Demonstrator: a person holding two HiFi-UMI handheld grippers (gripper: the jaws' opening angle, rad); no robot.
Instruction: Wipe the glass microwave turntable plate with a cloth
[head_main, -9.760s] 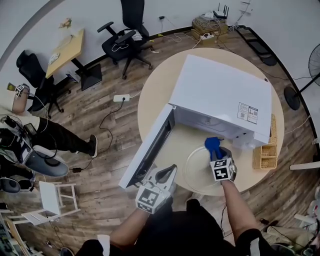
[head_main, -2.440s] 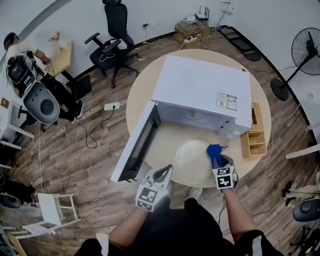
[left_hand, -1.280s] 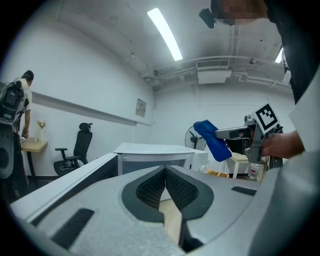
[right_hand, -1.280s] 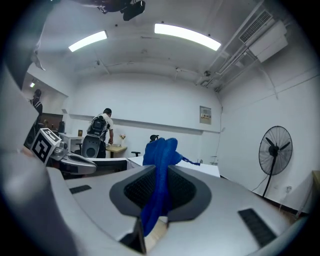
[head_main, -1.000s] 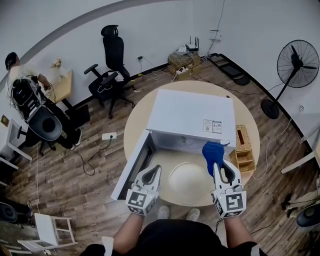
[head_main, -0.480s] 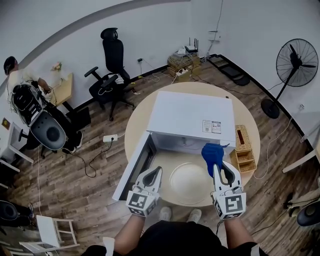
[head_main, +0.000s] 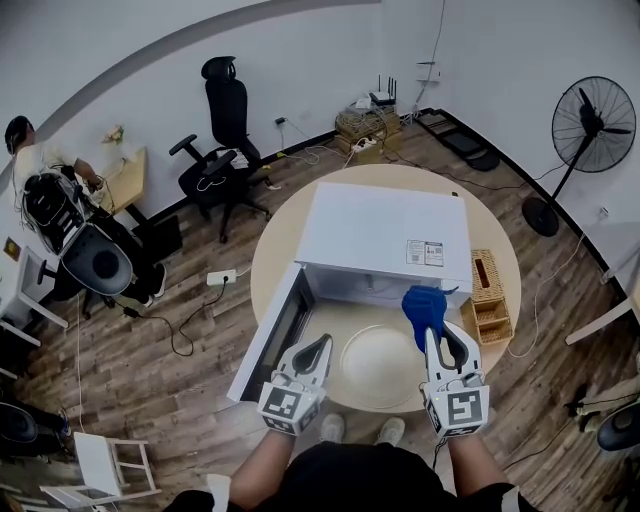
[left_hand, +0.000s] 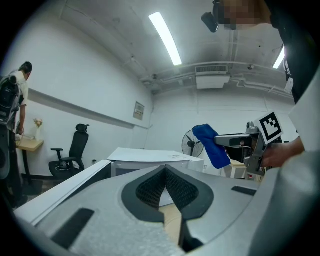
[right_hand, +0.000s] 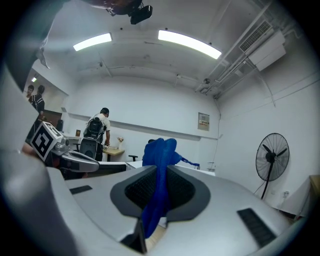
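The glass turntable plate (head_main: 378, 356) lies flat on the round table (head_main: 490, 256), in front of the open white microwave (head_main: 385, 234). My right gripper (head_main: 436, 333) is raised near the plate's right side and is shut on a blue cloth (head_main: 424, 306), whose bunch sticks out past the jaws (right_hand: 159, 156). My left gripper (head_main: 315, 348) is held up left of the plate, near the microwave door (head_main: 268, 333), with its jaws closed together and nothing between them (left_hand: 165, 172). From the left gripper view the blue cloth (left_hand: 210, 144) shows off to the right.
A wicker basket (head_main: 490, 295) sits at the table's right edge. A black office chair (head_main: 222, 120) and a small desk (head_main: 122, 165) stand beyond the table, a fan (head_main: 590, 118) at the far right. A person (head_main: 20, 150) stands at the left.
Over the last ten seconds both grippers lifted off the table and the head view pulled back. In the last half second, almost nothing moved; the left gripper drifted slightly right.
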